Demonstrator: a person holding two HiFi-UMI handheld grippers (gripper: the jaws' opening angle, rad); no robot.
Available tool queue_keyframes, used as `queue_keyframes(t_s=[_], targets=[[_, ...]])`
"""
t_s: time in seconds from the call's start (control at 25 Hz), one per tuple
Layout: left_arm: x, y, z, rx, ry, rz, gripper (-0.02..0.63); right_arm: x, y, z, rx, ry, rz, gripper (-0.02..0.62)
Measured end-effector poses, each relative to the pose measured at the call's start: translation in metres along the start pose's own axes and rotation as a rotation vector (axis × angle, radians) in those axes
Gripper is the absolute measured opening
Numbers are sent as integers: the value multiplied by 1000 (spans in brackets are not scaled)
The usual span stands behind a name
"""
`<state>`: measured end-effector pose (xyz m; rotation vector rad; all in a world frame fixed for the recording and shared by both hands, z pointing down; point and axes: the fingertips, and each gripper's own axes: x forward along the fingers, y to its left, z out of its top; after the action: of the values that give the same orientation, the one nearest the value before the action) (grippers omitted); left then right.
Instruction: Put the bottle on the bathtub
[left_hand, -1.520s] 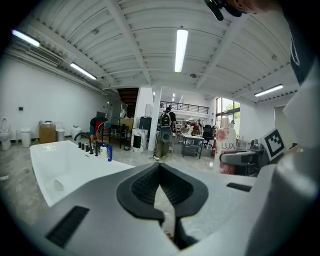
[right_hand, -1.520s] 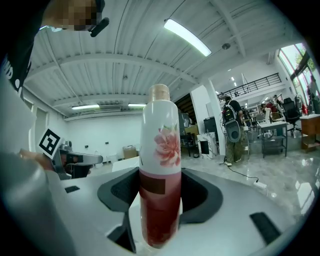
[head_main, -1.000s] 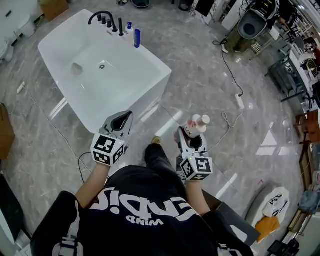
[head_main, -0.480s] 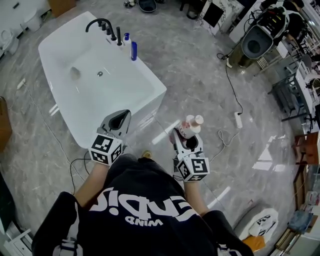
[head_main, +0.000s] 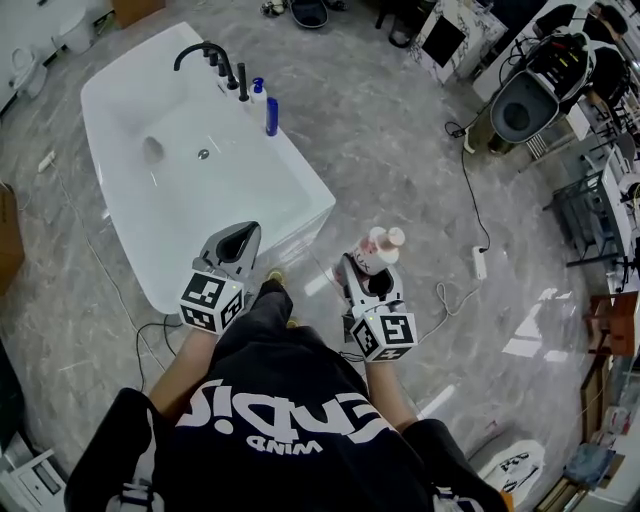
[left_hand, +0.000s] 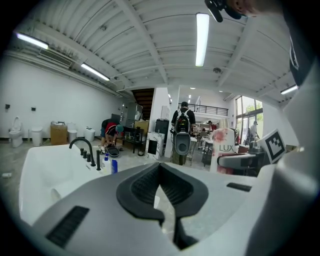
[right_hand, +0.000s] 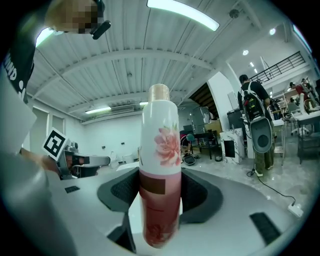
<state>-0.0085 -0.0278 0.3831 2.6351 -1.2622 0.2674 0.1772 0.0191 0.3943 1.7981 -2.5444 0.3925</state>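
— Where is the bottle (head_main: 381, 247)?
— It stands upright in the right gripper (head_main: 373, 268), which is clenched low on its body. It hangs over the floor, well apart from the bathtub (head_main: 305, 170). The left gripper (head_main: 240, 240) is closed on nothing.
— What could go wrong?
— With so low a grip, a quick swing may tilt the tall bottle, and the narrow rim may let it topple.
— Is there room?
— The floor between is open. The blue bottle (head_main: 271, 115) and faucet (head_main: 203, 46) crowd the far rim, but the near edge is bare.
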Motion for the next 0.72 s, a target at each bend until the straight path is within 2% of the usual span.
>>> queue_keyframes(t_s=[0.48, 0.72], targets=[[81, 59, 7, -23, 30, -4, 8, 102, -28, 1, 15, 32, 25, 249], [127, 88, -3, -34, 58, -8, 8, 159, -45, -15, 21, 65, 33, 247]])
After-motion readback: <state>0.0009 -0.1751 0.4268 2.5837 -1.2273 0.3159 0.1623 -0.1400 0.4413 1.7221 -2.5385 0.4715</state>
